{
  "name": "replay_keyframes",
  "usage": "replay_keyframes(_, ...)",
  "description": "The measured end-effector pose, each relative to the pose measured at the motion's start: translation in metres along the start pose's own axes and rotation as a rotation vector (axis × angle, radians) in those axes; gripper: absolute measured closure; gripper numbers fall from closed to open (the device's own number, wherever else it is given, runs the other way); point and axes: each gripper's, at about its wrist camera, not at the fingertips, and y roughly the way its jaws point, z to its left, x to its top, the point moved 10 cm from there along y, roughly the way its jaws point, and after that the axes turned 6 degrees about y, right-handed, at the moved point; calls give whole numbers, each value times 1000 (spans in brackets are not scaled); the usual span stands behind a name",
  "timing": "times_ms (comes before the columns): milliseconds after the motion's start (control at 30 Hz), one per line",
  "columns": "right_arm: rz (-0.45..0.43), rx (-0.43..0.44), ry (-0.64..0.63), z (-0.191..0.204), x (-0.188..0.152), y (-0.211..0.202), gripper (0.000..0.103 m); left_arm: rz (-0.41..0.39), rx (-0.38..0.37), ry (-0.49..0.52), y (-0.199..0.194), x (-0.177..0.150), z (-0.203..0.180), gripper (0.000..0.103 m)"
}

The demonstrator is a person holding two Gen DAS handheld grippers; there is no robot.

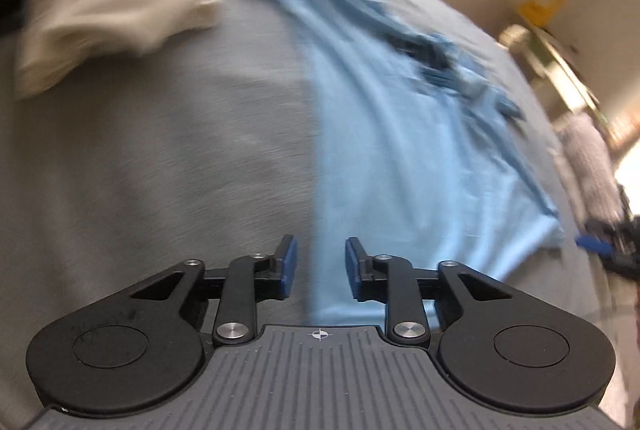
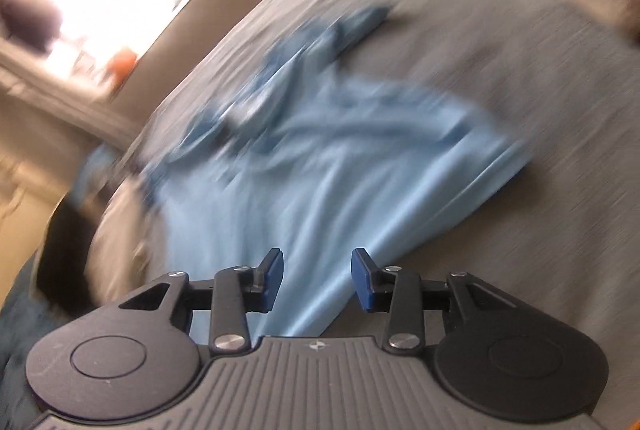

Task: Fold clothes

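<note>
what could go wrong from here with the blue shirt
Both claws, left and right, are open over the blue shirt and hold nothing. A low pinch might catch the grey sheet too. The far end is bunched, so a fold may lock creases in. The frames are blurred, suggesting fast, imprecise motion.

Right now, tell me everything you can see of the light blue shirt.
The light blue shirt is a thin, soft-looking knit with darker blue parts bunched along its far side. It lies unfolded and wrinkled on the grey bed cover, its near edge below both open grippers, left and right; neither holds it. Motion blur hides finer detail.
</note>
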Motion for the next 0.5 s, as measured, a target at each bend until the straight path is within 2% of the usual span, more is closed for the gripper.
replay_keyframes(100,-45,-97,31,-23,18,2,62,11,-78,157,25,7,-54,65)
replay_keyframes(233,-96,-204,199,-75,26,7,61,33,-128,317,60,0,-106,64)
replay_keyframes(333,-132,-193,395,-124,28,8,61,65,-142,324,81,-4,-119,64)
replay_keyframes(500,-212,-57,601,-166,37,7,61,82,-162,235,92,-6,-106,64)
